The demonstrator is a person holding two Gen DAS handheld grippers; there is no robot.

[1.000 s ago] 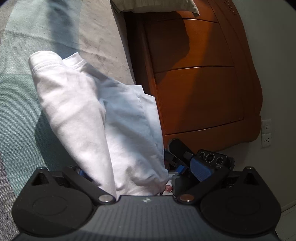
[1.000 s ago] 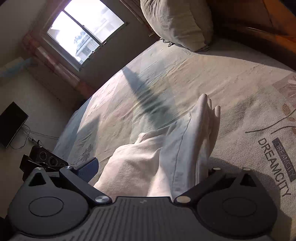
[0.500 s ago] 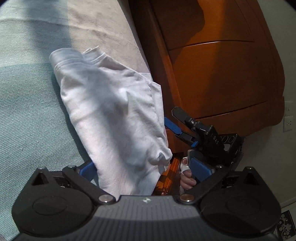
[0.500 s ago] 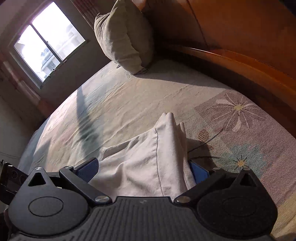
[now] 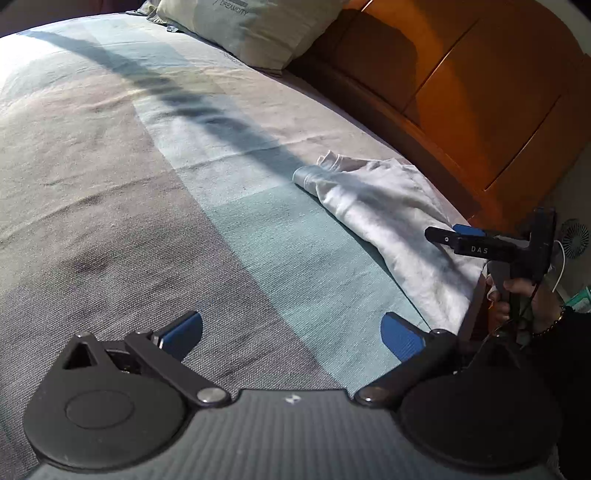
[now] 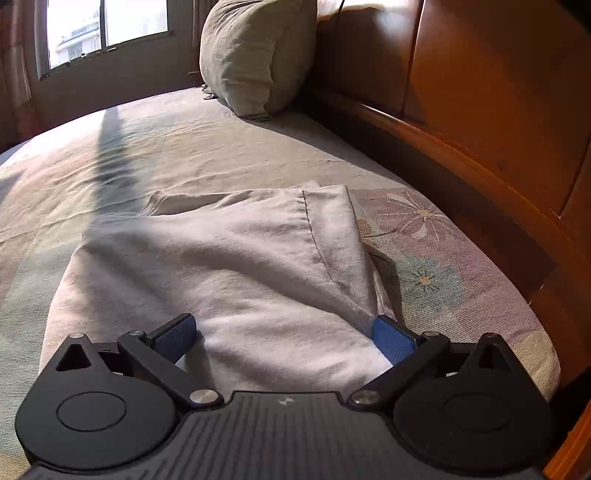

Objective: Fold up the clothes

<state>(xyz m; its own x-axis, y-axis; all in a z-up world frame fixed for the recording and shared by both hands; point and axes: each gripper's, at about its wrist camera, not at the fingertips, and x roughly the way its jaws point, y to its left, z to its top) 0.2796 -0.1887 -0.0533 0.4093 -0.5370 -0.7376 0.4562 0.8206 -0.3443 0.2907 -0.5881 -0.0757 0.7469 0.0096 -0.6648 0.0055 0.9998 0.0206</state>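
Two tools work a bed (image 5: 110, 155) where a white garment (image 5: 388, 206) lies partly folded near the wooden headboard (image 5: 480, 92). At 9 o'clock in the left wrist view, the sheet is bare and striped with shadow. The left tool (image 5: 291, 328) hangs over it with its blue pads spread wide and nothing between them. The garment sits well apart from it, toward 2 o'clock, close to the mattress edge. A pillow (image 5: 251, 26) rests at 12 o'clock. At 3 o'clock the right tool (image 5: 454, 236) reaches in over the cloth, held in a hand (image 5: 517, 295).

From the right wrist view, the garment (image 6: 229, 266) fills the middle, a hemmed flap turned over at 1 o'clock. The right tool (image 6: 286, 332) has its pads spread, with cloth lying between them but, as far as can be seen, not pinched. A floral print marks the sheet at 3 o'clock.

The fold in hand looks just laid down and let go. A next move would likely call for both tools to close on an edge or corners of the bundle, lift it, and bring it across for another fold. The left tool must first travel toward 2 o'clock. Loose layers near the flap could slip apart if only the top one is caught.
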